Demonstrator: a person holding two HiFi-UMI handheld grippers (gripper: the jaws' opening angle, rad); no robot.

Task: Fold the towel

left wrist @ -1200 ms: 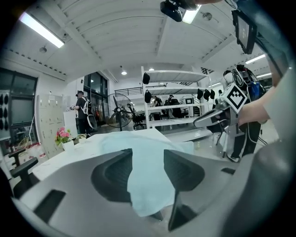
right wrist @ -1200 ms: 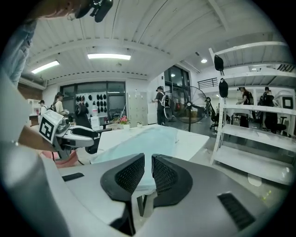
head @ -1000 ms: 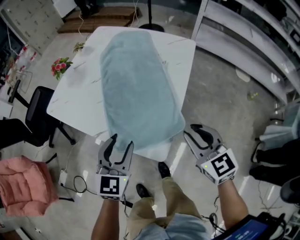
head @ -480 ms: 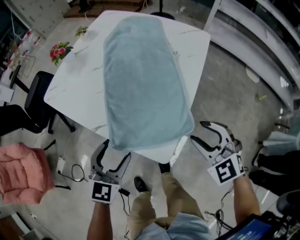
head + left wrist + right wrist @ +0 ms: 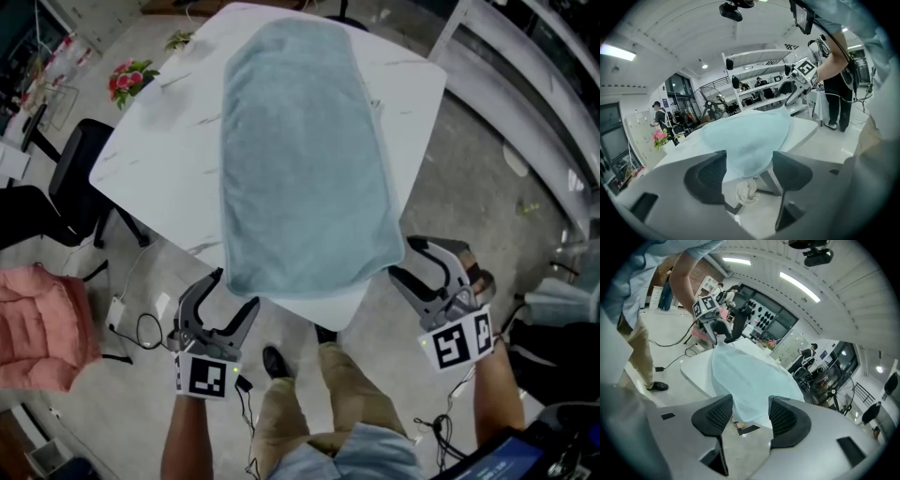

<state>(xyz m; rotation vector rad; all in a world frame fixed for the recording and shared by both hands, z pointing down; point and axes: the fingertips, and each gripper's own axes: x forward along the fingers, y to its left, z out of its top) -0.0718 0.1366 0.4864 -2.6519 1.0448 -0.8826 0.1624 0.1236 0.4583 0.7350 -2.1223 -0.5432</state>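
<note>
A light blue towel (image 5: 300,159) lies flat along the white table (image 5: 159,159), its near end over the table's near edge. My left gripper (image 5: 236,289) hangs at the towel's near-left corner. Its jaws have just been opening, and the corner (image 5: 749,145) shows in the gap without touching either pad. My right gripper (image 5: 403,258) is at the near-right corner. Its jaws have just been opening too, and the towel (image 5: 750,380) shows between its pads, untouched. Each gripper view also catches the other gripper (image 5: 794,82) (image 5: 719,331) across the towel's end.
The person's legs and shoes (image 5: 275,361) stand between the grippers. A pink cushioned seat (image 5: 37,328), a black chair (image 5: 75,202) and cables (image 5: 141,328) are at the left. Pink flowers (image 5: 131,77) sit at the far left, metal shelving (image 5: 525,94) at the right. A pale rag (image 5: 747,192) lies under the table.
Both grippers have sunk a little at the towel's near edge and their jaws stand wider. The right gripper has rolled. The towel still lies flat.
</note>
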